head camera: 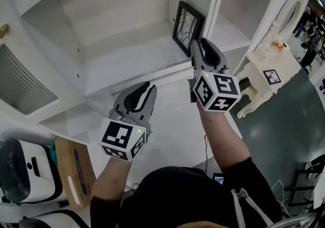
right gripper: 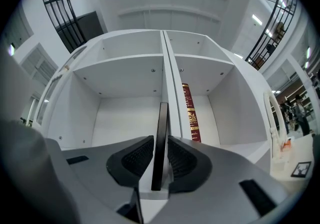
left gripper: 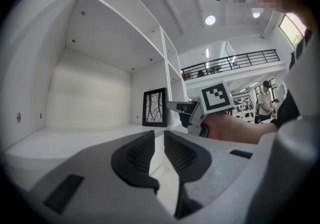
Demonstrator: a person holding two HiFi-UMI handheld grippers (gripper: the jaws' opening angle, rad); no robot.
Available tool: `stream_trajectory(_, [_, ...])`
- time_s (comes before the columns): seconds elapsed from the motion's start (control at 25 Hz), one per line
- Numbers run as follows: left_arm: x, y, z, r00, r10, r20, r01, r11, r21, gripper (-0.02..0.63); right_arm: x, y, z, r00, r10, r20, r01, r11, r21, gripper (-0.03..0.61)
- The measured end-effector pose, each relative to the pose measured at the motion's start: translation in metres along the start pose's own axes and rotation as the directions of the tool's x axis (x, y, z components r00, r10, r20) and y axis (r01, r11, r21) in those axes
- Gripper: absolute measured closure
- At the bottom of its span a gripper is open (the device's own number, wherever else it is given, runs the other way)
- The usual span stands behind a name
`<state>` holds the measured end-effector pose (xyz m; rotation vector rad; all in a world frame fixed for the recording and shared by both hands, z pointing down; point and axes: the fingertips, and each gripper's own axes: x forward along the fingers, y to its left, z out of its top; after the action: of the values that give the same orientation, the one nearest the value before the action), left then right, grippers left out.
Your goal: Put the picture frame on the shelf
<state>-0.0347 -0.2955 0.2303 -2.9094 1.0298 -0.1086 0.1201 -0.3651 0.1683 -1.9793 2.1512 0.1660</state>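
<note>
A black picture frame [head camera: 186, 25] with a branch drawing stands upright at the right end of the white shelf [head camera: 127, 62], next to the divider. My right gripper [head camera: 202, 48] is at the frame's near edge. In the right gripper view the frame [right gripper: 162, 118] runs edge-on between the jaws of the right gripper [right gripper: 160, 154], and both pads lie against it. My left gripper [head camera: 143, 90] hangs lower, in front of the shelf edge. Its jaws stand a narrow gap apart with nothing between them [left gripper: 159, 143]. From the left gripper view the frame [left gripper: 155, 107] faces the open compartment.
A red book spine [right gripper: 189, 113] stands in the compartment right of the divider. A white miniature chair [head camera: 269, 69] sits at the right. Lower left are a wooden board [head camera: 76, 171] and a white appliance [head camera: 25, 171]. A person [left gripper: 265, 101] stands far behind.
</note>
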Motion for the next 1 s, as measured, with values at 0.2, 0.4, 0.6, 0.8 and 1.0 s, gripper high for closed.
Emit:
stream_trajectory(0.2, [-0.004, -0.002, 0.004, 1.0, 0.01, 0.006, -0.01, 1.0, 0.01, 0.551, -0.007, 0.006, 0.005, 1.0, 0.021, 0.008, -0.021, 1.0, -0.009, 0.495])
stream_trajectory(0.4, [-0.011, -0.003, 0.007, 0.999, 0.032, 0.013, -0.032, 0.999, 0.035, 0.552, -0.021, 0.029, 0.003, 0.997, 0.071, 0.002, -0.071, 0.996, -0.06, 0.495])
stream_trajectory(0.6, [-0.021, -0.007, 0.013, 0.998, 0.049, 0.026, -0.051, 0.997, 0.054, 0.561, -0.036, 0.05, 0.002, 0.993, 0.118, -0.003, -0.118, 0.99, -0.076, 0.495])
stream_trajectory(0.8, [-0.037, -0.012, 0.013, 0.998, 0.06, 0.027, -0.062, 0.996, 0.07, 0.565, -0.055, 0.077, 0.001, 0.984, 0.179, 0.003, -0.178, 0.98, -0.085, 0.496])
stream_trajectory(1.0, [-0.061, -0.009, 0.004, 0.996, 0.092, -0.008, -0.092, 0.994, 0.051, 0.569, -0.077, 0.106, -0.006, 0.964, 0.263, -0.03, -0.265, 0.958, -0.112, 0.497])
